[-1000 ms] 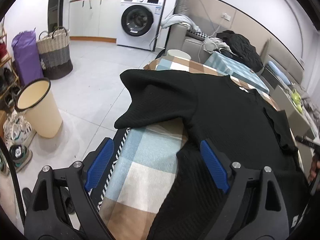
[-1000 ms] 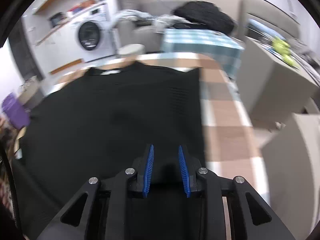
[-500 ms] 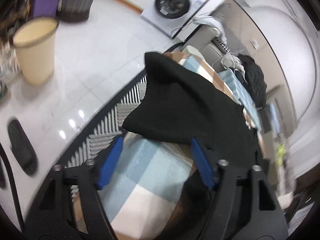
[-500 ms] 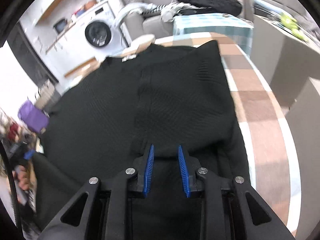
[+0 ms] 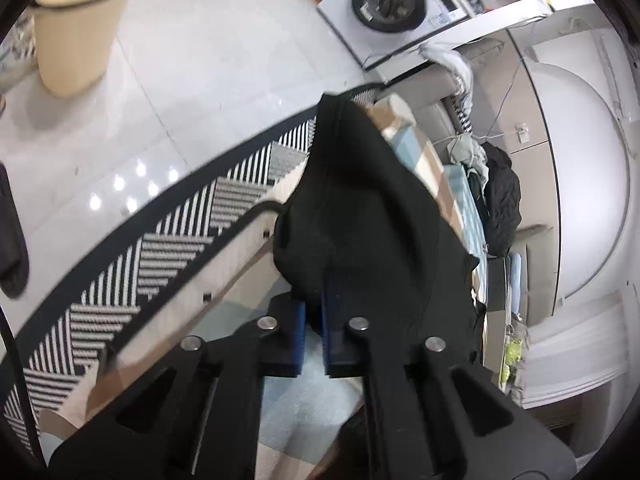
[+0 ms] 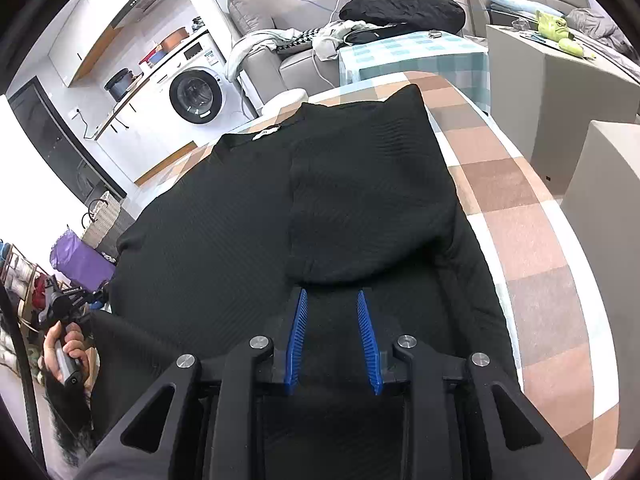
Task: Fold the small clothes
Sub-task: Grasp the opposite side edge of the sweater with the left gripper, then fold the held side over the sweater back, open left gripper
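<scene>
Room: living space with pale tiled floor, white front-loading washing machine against the far wall, grey sofa heaped with clothes behind the table.
Surface: table under a checked cloth of brown, cream and light blue squares; black-and-white striped rug on the floor along its left side.
Garment: black ribbed knit sweater spread flat across the checked cloth, neckline with a small white label at the far end; right sleeve folded inward over the body, its cuff lying just ahead of the right gripper.
Left sleeve: bunched and lifted off the left edge of the table, hanging as a dark cone in the left wrist view.
Left gripper: blue pads pressed together, pinching the black sleeve fabric; jaws just closed on it.
Right gripper: blue ribbed pads part-way apart over the near hem; pressing on cloth or not, cannot tell.
Hand: at the far left of the right wrist view, wrapped round the left gripper's handle.
Surroundings: cream plastic bin with a dark rim on the floor to the left; woven basket and purple bag near the far wall.
</scene>
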Tool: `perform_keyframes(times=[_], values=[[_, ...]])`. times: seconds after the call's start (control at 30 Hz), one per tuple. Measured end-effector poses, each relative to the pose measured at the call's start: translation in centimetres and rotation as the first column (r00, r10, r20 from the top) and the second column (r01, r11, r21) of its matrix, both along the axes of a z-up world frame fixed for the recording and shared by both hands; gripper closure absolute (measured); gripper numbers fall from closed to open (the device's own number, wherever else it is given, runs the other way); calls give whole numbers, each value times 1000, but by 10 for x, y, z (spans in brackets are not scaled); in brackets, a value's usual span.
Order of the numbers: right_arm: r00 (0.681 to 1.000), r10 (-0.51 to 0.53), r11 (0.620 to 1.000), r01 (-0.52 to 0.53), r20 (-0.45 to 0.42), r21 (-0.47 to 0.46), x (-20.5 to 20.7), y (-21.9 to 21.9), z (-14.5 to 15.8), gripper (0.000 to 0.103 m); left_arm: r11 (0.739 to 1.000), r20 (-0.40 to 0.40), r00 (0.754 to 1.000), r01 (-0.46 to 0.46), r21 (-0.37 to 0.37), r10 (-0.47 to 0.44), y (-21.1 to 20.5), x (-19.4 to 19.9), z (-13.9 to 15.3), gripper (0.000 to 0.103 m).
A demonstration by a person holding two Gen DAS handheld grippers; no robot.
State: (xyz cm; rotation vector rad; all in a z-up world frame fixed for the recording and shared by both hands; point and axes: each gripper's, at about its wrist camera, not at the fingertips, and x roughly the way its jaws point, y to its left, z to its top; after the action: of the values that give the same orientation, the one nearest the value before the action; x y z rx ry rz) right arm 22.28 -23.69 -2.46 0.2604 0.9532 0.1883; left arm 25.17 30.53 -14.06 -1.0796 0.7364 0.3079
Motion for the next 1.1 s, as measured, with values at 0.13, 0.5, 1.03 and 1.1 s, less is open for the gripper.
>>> perform_keyframes(times=[0.13,0.5,1.03,1.1], values=[[1000,0,1000,-1,8,16,-4,-2,1,76,988,14,1000,21,156,-23,-13,3,37,100],[999,-32,999,32,3,32,-21,-28,-2,76,628,-12,885,340,700,-465,-202,93,181,100],[998,-57,998,57,-6,41,-30,-42,-4,70,700,-46,813,526,483,-580,-226,72,118,49],[999,-54,998,54,-9,43,-30,-41,-4,70,707,-52,817,528,471,-575,-218,76,104,49]])
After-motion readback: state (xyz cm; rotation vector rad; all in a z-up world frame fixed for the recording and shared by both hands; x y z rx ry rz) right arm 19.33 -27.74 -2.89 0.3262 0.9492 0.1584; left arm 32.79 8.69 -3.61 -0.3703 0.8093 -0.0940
